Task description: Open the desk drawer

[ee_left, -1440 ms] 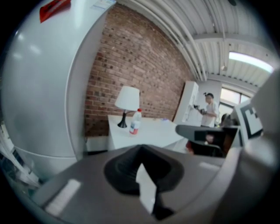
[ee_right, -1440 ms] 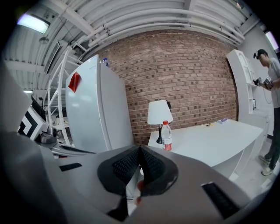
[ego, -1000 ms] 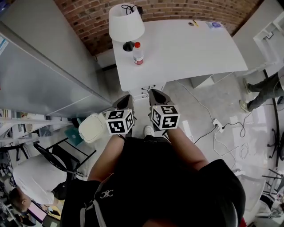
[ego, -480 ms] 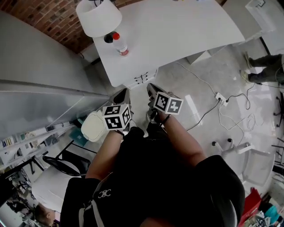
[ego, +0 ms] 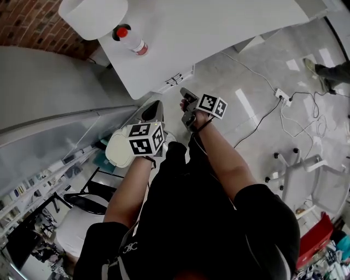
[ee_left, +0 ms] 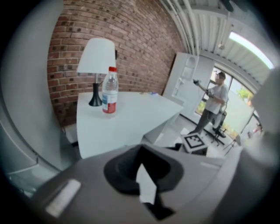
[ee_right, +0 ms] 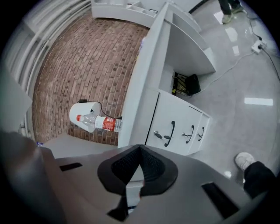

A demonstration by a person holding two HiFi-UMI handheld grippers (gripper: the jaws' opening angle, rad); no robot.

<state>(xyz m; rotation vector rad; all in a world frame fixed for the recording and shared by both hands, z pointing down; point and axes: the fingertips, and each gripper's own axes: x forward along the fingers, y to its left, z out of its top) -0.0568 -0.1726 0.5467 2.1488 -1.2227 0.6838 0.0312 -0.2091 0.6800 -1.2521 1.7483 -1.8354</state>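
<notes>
The white desk (ego: 219, 27) fills the top of the head view, and its drawer unit (ego: 174, 82) sits under the near corner. In the right gripper view, which is rolled sideways, the three drawer fronts (ee_right: 181, 124) show black handles (ee_right: 171, 131) and a lock. My right gripper (ego: 186, 94) hangs shut just short of the drawers, a little ahead of the left, with nothing in it (ee_right: 140, 151). To its left, my left gripper (ego: 155, 106) is also shut and holds nothing (ee_left: 141, 151). It points over the desk top (ee_left: 127, 118).
A white lamp (ego: 93, 16) and a red-capped bottle (ego: 131, 41) stand on the desk's left end. A grey partition (ego: 49, 82) runs along the left. A cream bin (ego: 117, 149) sits by my left gripper. Cables and a power strip (ego: 281, 97) lie on the floor at right. A person (ee_left: 214, 105) stands far off.
The desk has slid up and left in the head view as I came closer. My right gripper has moved forward toward the drawer unit and rolled; the left stays lower and behind.
</notes>
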